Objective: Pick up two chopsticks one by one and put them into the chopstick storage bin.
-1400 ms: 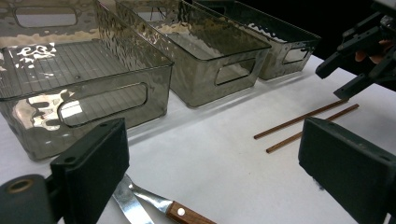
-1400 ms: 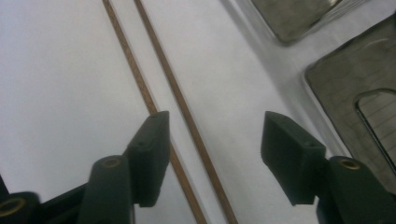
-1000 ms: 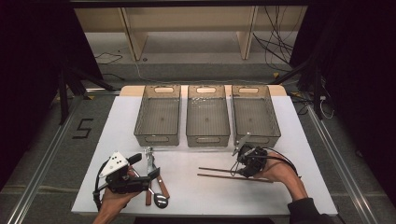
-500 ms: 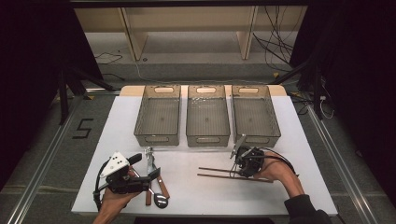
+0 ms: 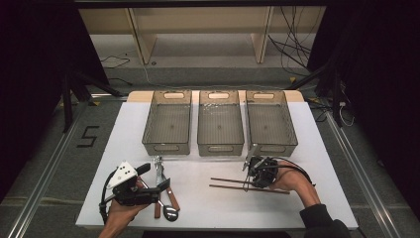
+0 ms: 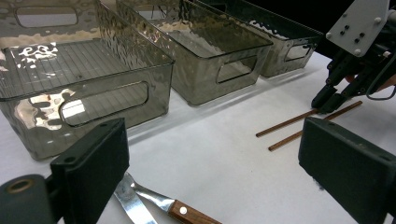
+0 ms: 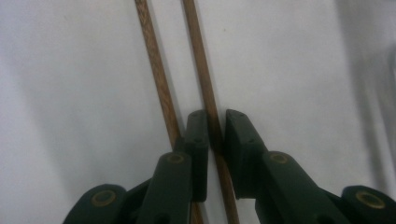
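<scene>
Two wooden chopsticks (image 5: 233,184) lie side by side on the white table (image 5: 208,208), in front of the middle and right bins. My right gripper (image 5: 249,179) points down onto them. In the right gripper view its jaws have just been closing and now pinch one chopstick (image 7: 211,112); the other chopstick (image 7: 156,70) lies just outside the left pad. My left gripper (image 5: 161,187) rests at the front left with its jaws wide open (image 6: 210,154) over wooden-handled cutlery (image 5: 171,201), holding nothing.
Three smoky transparent bins (image 5: 167,124) (image 5: 220,124) (image 5: 271,124) stand in a row at the back of the table, all looking empty. A wooden-handled knife (image 6: 187,214) lies under the left gripper. Dark floor and cables surround the table.
The right gripper has drawn its jaws together around one chopstick and shifted slightly left. The left hand and gripper have stayed where they were.
</scene>
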The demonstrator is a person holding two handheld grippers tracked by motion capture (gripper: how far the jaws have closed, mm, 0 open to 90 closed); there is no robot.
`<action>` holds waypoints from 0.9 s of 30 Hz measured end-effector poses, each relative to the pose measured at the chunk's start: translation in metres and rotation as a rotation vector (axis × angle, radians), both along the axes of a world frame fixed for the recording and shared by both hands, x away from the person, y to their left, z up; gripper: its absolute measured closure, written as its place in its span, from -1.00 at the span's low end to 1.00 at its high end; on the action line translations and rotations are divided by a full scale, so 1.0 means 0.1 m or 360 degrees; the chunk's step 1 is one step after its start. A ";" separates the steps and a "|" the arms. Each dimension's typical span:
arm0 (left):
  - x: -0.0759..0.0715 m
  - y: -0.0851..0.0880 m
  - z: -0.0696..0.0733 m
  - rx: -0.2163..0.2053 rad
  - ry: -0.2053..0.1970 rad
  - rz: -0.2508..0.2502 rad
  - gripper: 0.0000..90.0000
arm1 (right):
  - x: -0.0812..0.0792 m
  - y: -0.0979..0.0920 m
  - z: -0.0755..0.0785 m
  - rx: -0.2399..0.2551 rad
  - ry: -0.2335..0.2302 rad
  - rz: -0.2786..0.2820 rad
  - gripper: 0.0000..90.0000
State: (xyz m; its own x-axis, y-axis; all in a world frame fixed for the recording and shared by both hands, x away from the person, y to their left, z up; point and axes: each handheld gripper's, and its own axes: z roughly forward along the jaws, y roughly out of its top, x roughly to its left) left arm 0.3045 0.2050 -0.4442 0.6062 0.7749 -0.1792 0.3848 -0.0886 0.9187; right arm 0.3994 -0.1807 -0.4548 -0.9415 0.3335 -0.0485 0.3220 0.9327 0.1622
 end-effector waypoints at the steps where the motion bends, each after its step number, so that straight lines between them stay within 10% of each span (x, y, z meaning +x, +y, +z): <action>1: 0.00 0.00 0.00 0.0000 0.0000 0.0000 -0.83 | 0.00 0.00 0.00 -0.0002 0.0004 0.0005 0.78; 27: 0.00 0.00 0.00 0.0006 0.0000 -0.0002 -0.83 | 0.03 0.14 0.02 -0.0139 0.0018 0.0209 0.90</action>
State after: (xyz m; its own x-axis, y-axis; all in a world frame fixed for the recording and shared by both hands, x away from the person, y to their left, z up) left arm 0.3047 0.2054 -0.4443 0.6074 0.7747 -0.1760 0.3847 -0.0930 0.9184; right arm 0.4020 -0.1672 -0.4529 -0.9774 0.2022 -0.0612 0.1975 0.9774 0.0760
